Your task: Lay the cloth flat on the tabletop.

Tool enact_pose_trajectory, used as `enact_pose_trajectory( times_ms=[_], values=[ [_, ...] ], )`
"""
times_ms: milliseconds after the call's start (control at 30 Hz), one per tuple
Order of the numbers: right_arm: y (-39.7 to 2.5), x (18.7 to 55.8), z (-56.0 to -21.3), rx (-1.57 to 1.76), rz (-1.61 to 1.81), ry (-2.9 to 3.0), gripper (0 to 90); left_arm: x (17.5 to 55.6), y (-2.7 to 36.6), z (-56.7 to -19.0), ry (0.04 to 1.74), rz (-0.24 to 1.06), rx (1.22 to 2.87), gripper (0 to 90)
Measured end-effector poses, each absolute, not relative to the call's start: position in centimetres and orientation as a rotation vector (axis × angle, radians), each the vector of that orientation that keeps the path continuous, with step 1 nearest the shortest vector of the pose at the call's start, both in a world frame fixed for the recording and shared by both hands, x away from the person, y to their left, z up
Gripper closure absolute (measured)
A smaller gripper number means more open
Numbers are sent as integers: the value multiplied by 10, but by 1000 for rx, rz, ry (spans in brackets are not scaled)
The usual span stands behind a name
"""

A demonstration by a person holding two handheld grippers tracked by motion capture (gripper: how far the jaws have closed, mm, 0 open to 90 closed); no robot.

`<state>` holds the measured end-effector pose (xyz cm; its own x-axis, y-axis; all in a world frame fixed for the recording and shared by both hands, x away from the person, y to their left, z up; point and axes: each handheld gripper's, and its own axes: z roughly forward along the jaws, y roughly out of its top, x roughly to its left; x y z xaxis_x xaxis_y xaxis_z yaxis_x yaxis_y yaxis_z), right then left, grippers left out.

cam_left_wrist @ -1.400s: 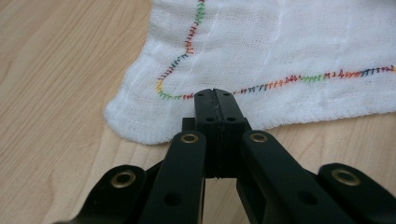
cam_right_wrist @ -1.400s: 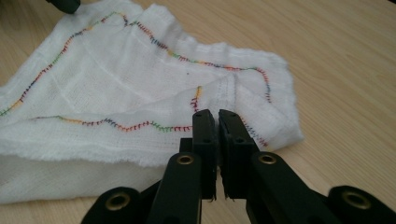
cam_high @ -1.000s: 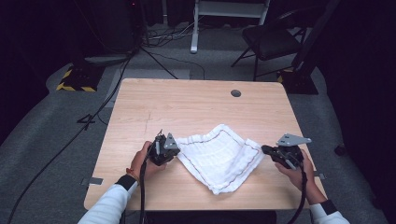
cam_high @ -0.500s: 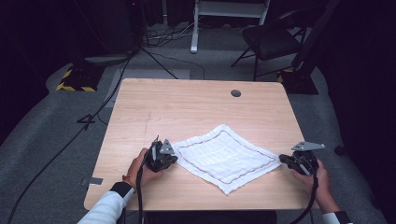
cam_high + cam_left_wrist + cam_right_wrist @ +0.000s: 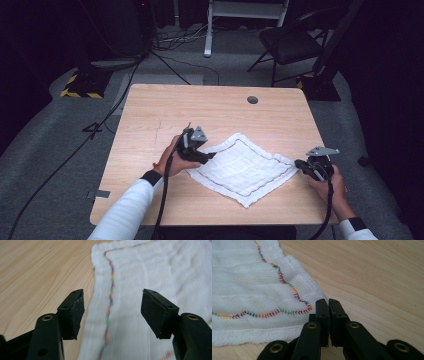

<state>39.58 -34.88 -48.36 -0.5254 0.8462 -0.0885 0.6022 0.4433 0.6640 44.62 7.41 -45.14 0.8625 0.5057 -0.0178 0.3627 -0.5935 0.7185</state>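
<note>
A white cloth (image 5: 245, 170) with coloured stitching lies spread flat as a diamond on the wooden table (image 5: 200, 105). My left gripper (image 5: 212, 156) hovers open over the cloth's left corner. In the left gripper view its jaws (image 5: 112, 312) stand wide apart above the cloth (image 5: 150, 270) and its stitched line, with nothing between them. My right gripper (image 5: 300, 165) rests at the cloth's right corner. In the right gripper view it (image 5: 328, 302) is shut, and the tip of the cloth's (image 5: 249, 285) corner is pinched at its jaw tips.
A round grommet (image 5: 252, 100) sits in the table's far right part. Beyond the table stand a folding chair (image 5: 295, 40) and a white stand (image 5: 210, 30), and cables (image 5: 125, 95) cross the floor. Bare wood lies around the cloth.
The right gripper pulled the cloth's corner to the right, flattening the bunched cloth. The left gripper let go of the left corner, opened, and moved up and right over the cloth.
</note>
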Motion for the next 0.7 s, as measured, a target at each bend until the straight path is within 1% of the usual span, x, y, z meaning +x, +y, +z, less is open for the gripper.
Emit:
enact_pose_trajectory(
  times_ms=[33, 67, 100, 133, 233, 333, 400, 500, 533, 567, 600, 633, 667, 700],
  values=[
    [-349, 396, -484, 1223, 810, 2290, 870, 446, 74, -451, 625, 241, 2268, 329],
    [-348, 401, -484, 1220, 801, 2287, 870, 459, 57, -454, 601, 238, 2298, 320],
    [-347, 402, -485, 1215, 798, 2284, 870, 459, 57, -454, 601, 238, 2298, 316],
    [-346, 405, -486, 1208, 790, 2284, 870, 473, 41, -460, 604, 223, 2316, 309],
    [-346, 410, -486, 1216, 793, 2284, 870, 492, 21, -469, 632, 206, 2345, 290],
    [-345, 413, -485, 1214, 792, 2274, 870, 501, 13, -474, 651, 203, 2358, 293],
    [-345, 420, -486, 1219, 792, 2269, 870, 515, 6, -480, 689, 201, 2359, 308],
    [-344, 423, -486, 1212, 787, 2264, 871, 521, 4, -484, 712, 208, 2369, 368],
    [-342, 427, -487, 1192, 771, 2261, 871, 525, 3, -488, 722, 188, 2365, 421],
    [-341, 428, -487, 1203, 775, 2260, 871, 527, 4, -489, 707, 176, 2357, 426],
    [-342, 429, -487, 1206, 780, 2259, 871, 527, 4, -489, 707, 176, 2357, 471],
    [-342, 431, -486, 1208, 783, 2252, 871, 528, 5, -489, 698, 159, 2347, 555],
    [-342, 432, -485, 1211, 785, 2244, 871, 529, 6, -489, 680, 154, 2353, 594],
    [-342, 434, -484, 1212, 788, 2237, 871, 528, 7, -488, 674, 148, 2353, 661]
  ],
)
